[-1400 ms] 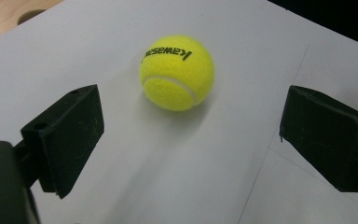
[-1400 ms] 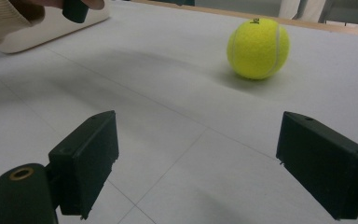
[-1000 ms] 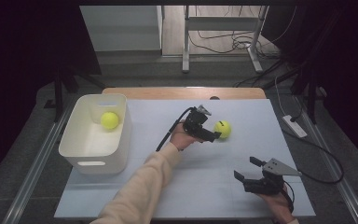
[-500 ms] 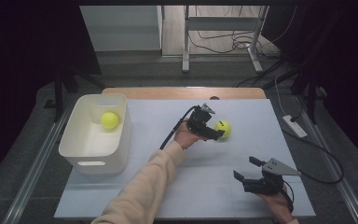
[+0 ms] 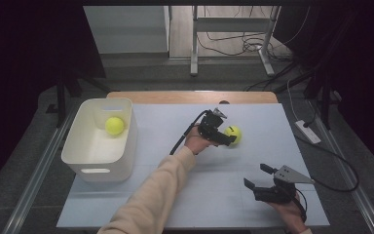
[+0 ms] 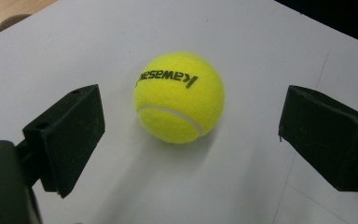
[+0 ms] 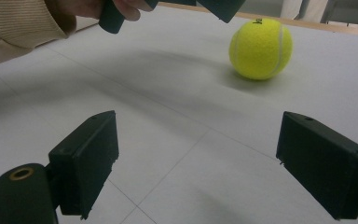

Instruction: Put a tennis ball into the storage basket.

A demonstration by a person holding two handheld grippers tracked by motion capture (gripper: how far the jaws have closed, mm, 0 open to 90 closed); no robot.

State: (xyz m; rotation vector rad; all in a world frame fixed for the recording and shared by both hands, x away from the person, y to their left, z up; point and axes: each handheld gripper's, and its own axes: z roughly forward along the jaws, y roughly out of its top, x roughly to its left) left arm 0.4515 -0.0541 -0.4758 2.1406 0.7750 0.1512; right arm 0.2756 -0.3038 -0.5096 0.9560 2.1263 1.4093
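One fuzzy yellow tennis ball (image 5: 115, 125) sits in white plastic bin (image 5: 126, 141); second yellow tennis ball (image 6: 179, 97) on table, ungrasped, between left gripper (image 5: 226, 140) jaws, spread wide; right gripper (image 5: 257, 179) idle, jaws apart.

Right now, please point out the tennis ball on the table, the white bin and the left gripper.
tennis ball (image 6: 179, 97): left gripper view, its front felt.
white bin (image 5: 129, 131): high view, its right wall.
left gripper (image 5: 230, 140): high view, between its jaw tips.

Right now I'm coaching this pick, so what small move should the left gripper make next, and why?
Probably ease the left gripper forward and down, then close. Its jaws stand open on either side of the tennis ball without touching it, and the ball rests on the table just ahead of them.
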